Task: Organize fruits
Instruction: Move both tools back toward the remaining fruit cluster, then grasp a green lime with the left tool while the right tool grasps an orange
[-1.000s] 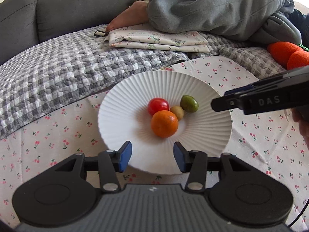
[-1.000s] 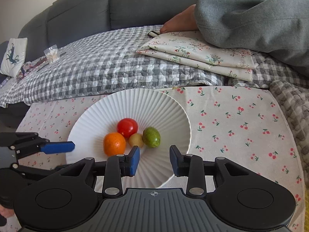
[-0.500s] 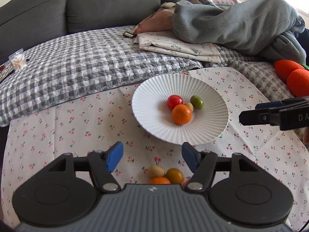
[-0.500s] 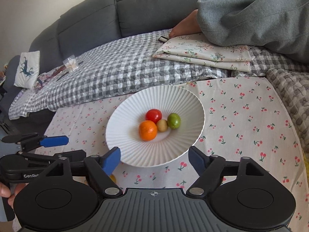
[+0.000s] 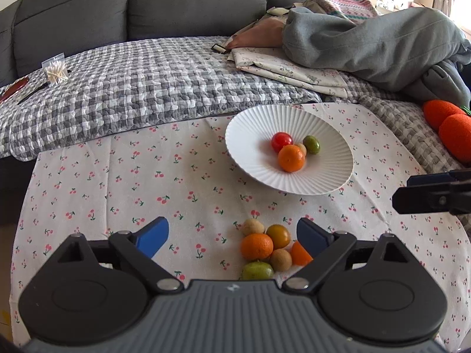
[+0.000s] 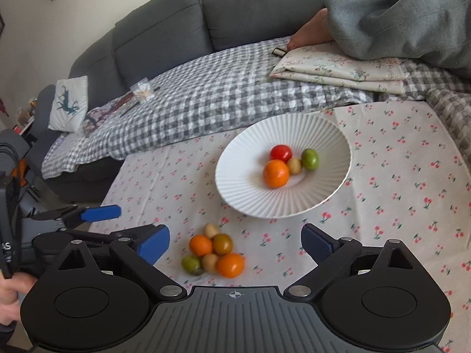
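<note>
1. Left tongs (image 5: 232, 236): jaws opening, nothing between the pads (blue-tipped).
2. Loose fruit pile (image 5: 269, 248) on the cherry-print counter (image 5: 147, 182), at the plate's 6 o'clock, just ahead of both tongs.
3. White ribbed plate (image 6: 244, 170) holding four fruits (image 6: 290, 164).
4. Right tongs (image 6: 235, 242): jaws opening, empty.
</note>
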### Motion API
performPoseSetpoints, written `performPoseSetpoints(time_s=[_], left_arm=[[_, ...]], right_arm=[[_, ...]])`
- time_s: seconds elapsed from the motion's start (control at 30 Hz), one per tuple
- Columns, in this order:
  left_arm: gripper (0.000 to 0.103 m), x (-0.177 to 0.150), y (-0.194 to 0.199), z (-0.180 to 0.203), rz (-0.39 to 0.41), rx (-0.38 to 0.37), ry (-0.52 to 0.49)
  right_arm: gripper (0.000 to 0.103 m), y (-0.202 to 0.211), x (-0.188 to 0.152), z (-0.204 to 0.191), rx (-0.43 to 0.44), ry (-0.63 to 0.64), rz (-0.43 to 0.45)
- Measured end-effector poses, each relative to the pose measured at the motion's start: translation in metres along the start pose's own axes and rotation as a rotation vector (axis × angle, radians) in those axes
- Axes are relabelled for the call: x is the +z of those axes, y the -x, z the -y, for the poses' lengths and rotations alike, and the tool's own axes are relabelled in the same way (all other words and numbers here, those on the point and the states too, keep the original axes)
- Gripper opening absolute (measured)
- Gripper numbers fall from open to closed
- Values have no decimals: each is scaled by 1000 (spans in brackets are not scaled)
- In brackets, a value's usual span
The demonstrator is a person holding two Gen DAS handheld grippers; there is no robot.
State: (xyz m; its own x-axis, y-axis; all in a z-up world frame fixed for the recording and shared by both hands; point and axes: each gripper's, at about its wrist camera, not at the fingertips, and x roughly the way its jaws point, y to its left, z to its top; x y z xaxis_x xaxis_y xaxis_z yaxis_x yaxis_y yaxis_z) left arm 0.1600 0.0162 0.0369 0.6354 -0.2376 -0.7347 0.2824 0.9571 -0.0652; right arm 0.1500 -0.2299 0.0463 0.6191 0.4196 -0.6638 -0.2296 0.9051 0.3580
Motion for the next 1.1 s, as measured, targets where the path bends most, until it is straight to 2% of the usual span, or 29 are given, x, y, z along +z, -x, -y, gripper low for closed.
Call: performPoseSetpoints(time_s=[0.13,0.43,0.63,0.83,1.0,1.1], left_arm=[[94,-13,-4,6,-22,-19,-51],[93,-40,-31,18,-60,-54,-141],[87,-52,-46,27,-62,-64,-195],[64,-56,-60,30,-78,-65,-227],[38,-57,-67,28,-90,-86,-227],[33,-58,-66,26,-87,-98,-234]], right_arm=[[98,-5,-10,-1,11,16,-16],[98,-23,-33,3,-24,69,-79],[98,-36,-42,-7,-42,128,-75],[93,-52,-48,-14,-47,176,-95],[84,-59,-48,-13,-47,181,-108],[76,-63,-49,-12,-48,194,-119]])
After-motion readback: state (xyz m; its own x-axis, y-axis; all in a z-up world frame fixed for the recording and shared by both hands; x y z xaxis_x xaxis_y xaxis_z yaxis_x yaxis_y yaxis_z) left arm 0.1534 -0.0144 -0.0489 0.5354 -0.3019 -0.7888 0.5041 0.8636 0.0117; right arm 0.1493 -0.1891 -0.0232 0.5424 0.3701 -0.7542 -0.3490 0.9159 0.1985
